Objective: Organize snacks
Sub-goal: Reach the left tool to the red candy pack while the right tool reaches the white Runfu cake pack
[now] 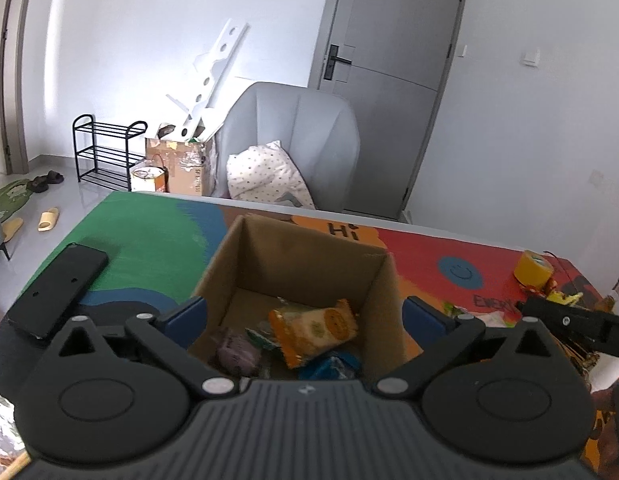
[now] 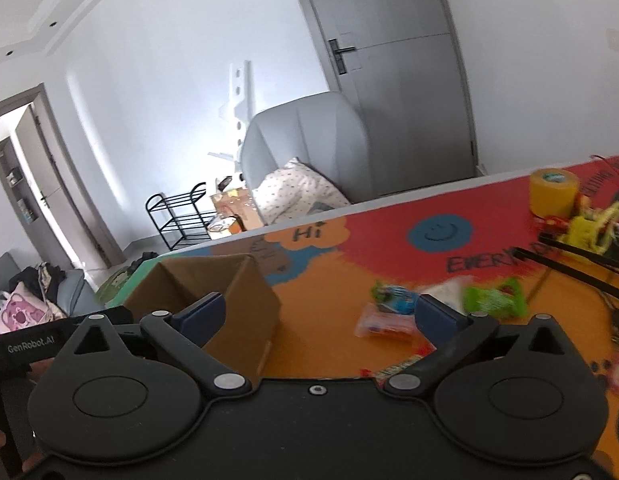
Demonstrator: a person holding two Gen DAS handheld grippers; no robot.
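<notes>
An open cardboard box (image 1: 361, 280) stands on the colourful table (image 1: 149, 248). Inside lie an orange snack packet (image 1: 313, 330), a purple one (image 1: 235, 350) and a blue one (image 1: 329, 366). My left gripper (image 1: 305, 312) is open and empty, hovering over the box with its fingers spread wider than it. In the right wrist view the box (image 2: 245, 304) is at the left. Loose snacks lie on the table: a blue-green packet (image 2: 393, 294), a pink-orange packet (image 2: 385, 324) and a green packet (image 2: 495, 300). My right gripper (image 2: 319, 314) is open and empty above the table, between box and snacks.
A black phone (image 1: 57, 292) lies left of the box. A yellow tape roll (image 2: 553, 192) and a yellow toy (image 2: 589, 228) sit at the far right. Black cables (image 2: 581, 272) cross the table's right side. A grey armchair (image 1: 293, 136) stands behind the table.
</notes>
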